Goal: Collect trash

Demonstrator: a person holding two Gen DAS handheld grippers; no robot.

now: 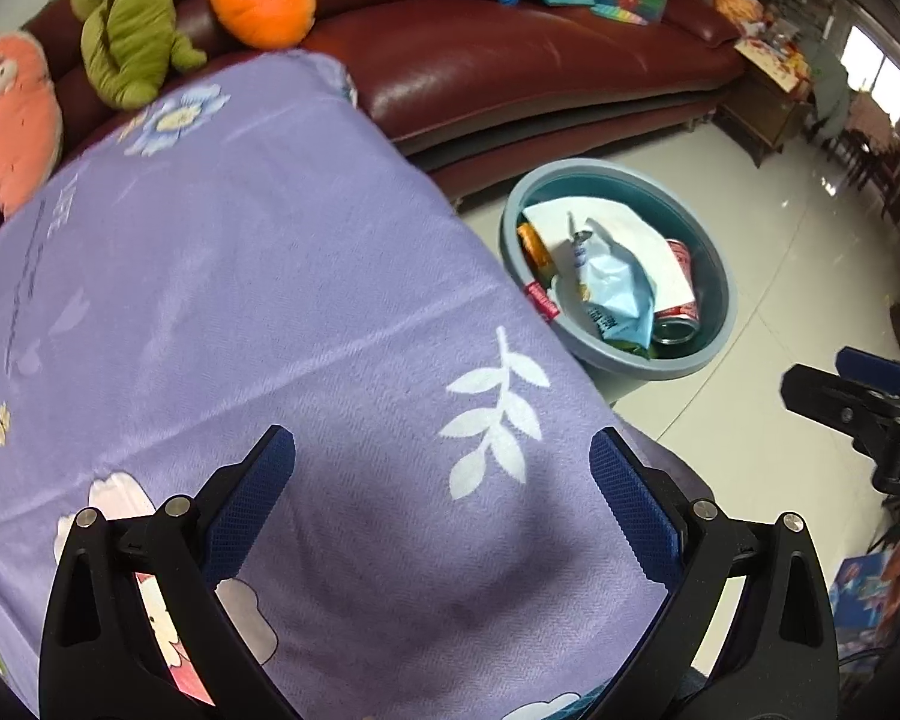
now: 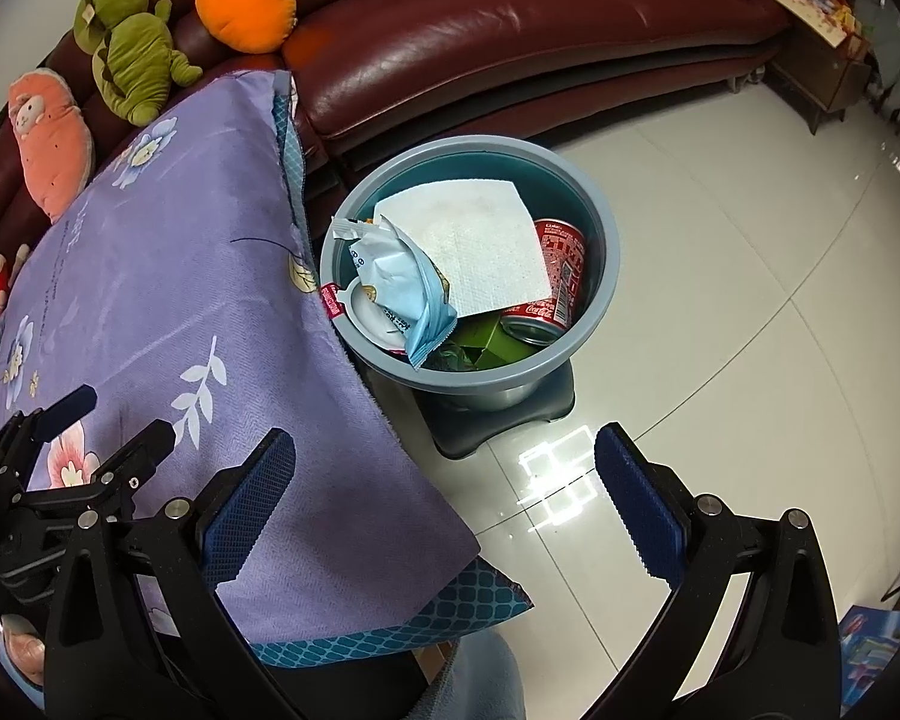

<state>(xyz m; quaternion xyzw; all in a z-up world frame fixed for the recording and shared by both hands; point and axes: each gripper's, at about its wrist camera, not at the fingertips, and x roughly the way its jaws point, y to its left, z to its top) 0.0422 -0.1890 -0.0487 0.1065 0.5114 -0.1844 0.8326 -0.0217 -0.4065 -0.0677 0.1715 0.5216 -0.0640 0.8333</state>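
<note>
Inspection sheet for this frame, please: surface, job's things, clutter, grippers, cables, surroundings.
Surface: purple floral tablecloth, no trash seen on it.
Job's things: blue-grey round plastic basin on the floor holds a white paper sheet, a light-blue snack bag and a red cola can.
Clutter: nothing seen on the table.
Grippers: left gripper and right gripper open, empty.
Cables: nothing seen.
Surroundings: dark red leather sofa with plush toys; glossy tiled floor.
</note>
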